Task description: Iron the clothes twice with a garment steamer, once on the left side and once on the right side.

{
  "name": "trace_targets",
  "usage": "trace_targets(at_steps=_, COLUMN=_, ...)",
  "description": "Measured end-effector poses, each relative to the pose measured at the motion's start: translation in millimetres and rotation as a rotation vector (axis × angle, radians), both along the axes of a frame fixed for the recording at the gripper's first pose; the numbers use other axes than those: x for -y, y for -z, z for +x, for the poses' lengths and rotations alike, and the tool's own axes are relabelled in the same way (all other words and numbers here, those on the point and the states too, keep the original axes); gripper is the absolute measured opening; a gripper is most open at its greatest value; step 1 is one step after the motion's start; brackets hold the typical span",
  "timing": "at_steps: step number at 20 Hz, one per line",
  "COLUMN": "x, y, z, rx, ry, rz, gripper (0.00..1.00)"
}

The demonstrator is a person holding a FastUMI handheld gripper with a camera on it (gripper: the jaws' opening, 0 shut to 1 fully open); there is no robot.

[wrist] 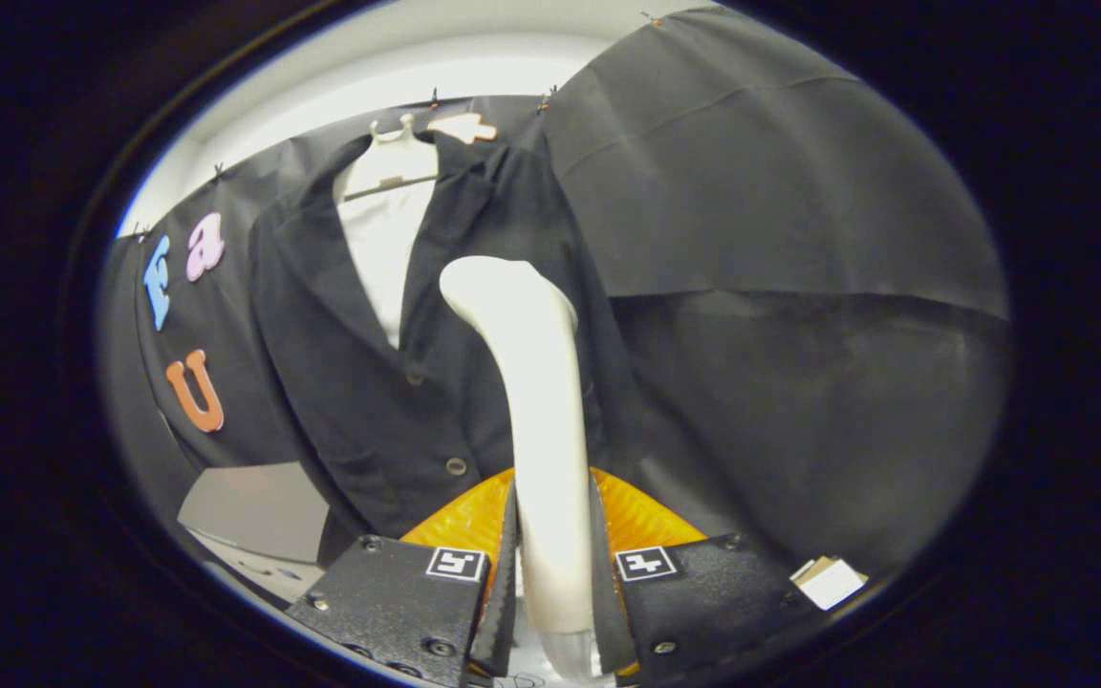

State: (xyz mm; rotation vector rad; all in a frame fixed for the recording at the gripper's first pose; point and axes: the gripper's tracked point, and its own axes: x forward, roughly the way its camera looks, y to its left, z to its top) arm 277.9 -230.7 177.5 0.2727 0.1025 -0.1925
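The gripper sits at the bottom centre of the frame, and its two fingers are pressed from both sides on the handle of the garment steamer, so the handle is pinched firmly between them. The steamer is white and stands almost upright; it rises from between the fingers to the middle of the frame, where its rounded head bends a little to the left. The head lies in front of the dark jacket, on the jacket's right front panel as the picture shows it; whether it touches the cloth, I cannot tell.

The jacket hangs on a white hanger in the upper left part of the frame, with a white shirt visible inside the open collar. Two buttons are visible on its front, left of the steamer. Behind everything is the black cloth wall. At the lower left, below the jacket, is a grey flat panel. At the lower right, beside the right finger, lies a small pale piece of card.
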Motion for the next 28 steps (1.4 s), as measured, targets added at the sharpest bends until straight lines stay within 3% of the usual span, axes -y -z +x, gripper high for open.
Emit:
trace_targets(at_steps=8, x=24, y=-97, z=48, rx=0.119, ry=0.002, rz=-0.015, gripper=0.36)
trace_targets(at_steps=12, x=20, y=-119, z=74, rx=0.126, ry=0.023, rz=-0.030, gripper=0.37)
trace_targets(at_steps=18, x=15, y=-107, z=96, rx=0.093, ry=0.046, rz=-0.106, gripper=0.37)
trace_targets(at_steps=28, x=7, y=-69, z=87, rx=0.038, ry=0.047, rz=-0.114, gripper=0.37)
